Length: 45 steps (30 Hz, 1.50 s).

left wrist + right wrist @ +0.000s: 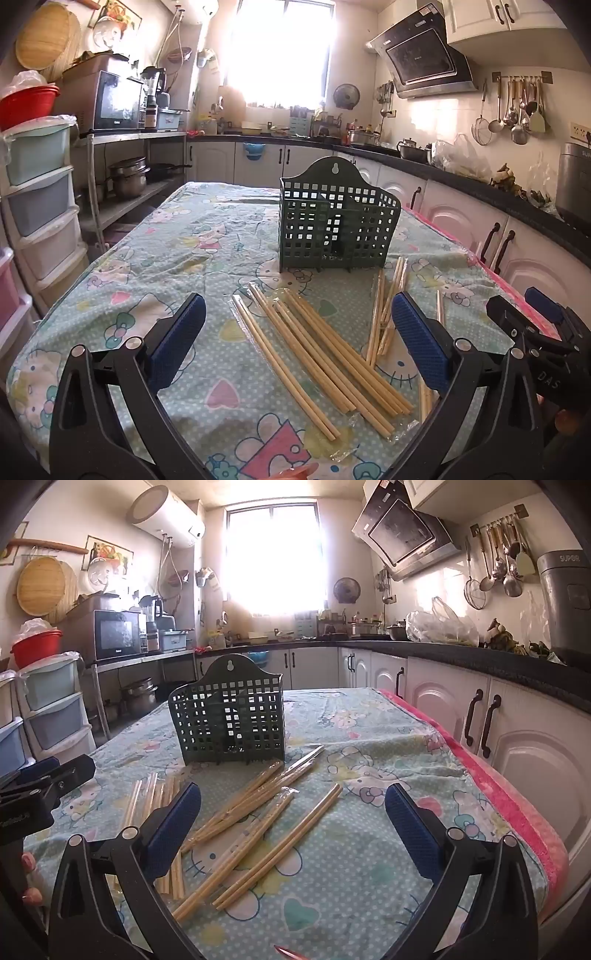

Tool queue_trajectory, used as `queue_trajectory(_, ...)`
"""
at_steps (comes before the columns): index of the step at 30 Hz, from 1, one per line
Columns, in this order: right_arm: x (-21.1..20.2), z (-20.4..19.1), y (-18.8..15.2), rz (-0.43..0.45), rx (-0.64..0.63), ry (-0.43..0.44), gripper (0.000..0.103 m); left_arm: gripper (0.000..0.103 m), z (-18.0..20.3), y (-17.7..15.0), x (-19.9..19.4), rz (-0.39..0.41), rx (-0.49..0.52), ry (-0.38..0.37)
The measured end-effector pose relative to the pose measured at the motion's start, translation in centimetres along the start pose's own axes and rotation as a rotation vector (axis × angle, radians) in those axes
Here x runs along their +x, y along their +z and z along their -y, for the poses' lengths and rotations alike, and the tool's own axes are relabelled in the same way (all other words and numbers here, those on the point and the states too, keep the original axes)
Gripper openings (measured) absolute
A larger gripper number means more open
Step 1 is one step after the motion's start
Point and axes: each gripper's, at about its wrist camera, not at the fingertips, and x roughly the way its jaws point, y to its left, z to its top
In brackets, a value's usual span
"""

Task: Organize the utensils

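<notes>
Both tools are hovering above the near end of the cloth-covered table, angled slightly downward so the work area is lying in full view ahead of them. The left gripper is standing with its jaws wide apart and empty, straddling the near-left bundle of chopsticks. The right gripper is likewise gaping with nothing between its pads, facing a second scatter of chopsticks further right. Several pairs are still sitting in clear wrappers. The green perforated utensil holder is standing upright just beyond both piles, apparently empty, presumably awaiting the chopsticks; loading does not appear to have begun.
</notes>
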Motion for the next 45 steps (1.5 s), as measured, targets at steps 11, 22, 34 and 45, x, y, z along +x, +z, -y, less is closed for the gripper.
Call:
queue_trajectory(11,-0.4,-0.3,-0.3,0.014,0.004,0.005,0.097,0.093,-0.1,0.0,-0.2,0.003,0.002,-0.009)
queue_trajectory(22,-0.4,-0.2,-0.1,0.018,0.002,0.005,0.097,0.093,0.1,0.0,-0.3,0.007,0.0,-0.01)
queue_trajectory(34,-0.7,-0.4,0.5,0.03,0.002,0.011,0.097,0.093,0.4,0.2,-0.4,0.012,-0.005,-0.014)
queue_trajectory(45,-0.9,-0.3,0.6,0.036,0.005,0.013,0.097,0.093,0.4,0.3,-0.5,0.014,-0.005,-0.017)
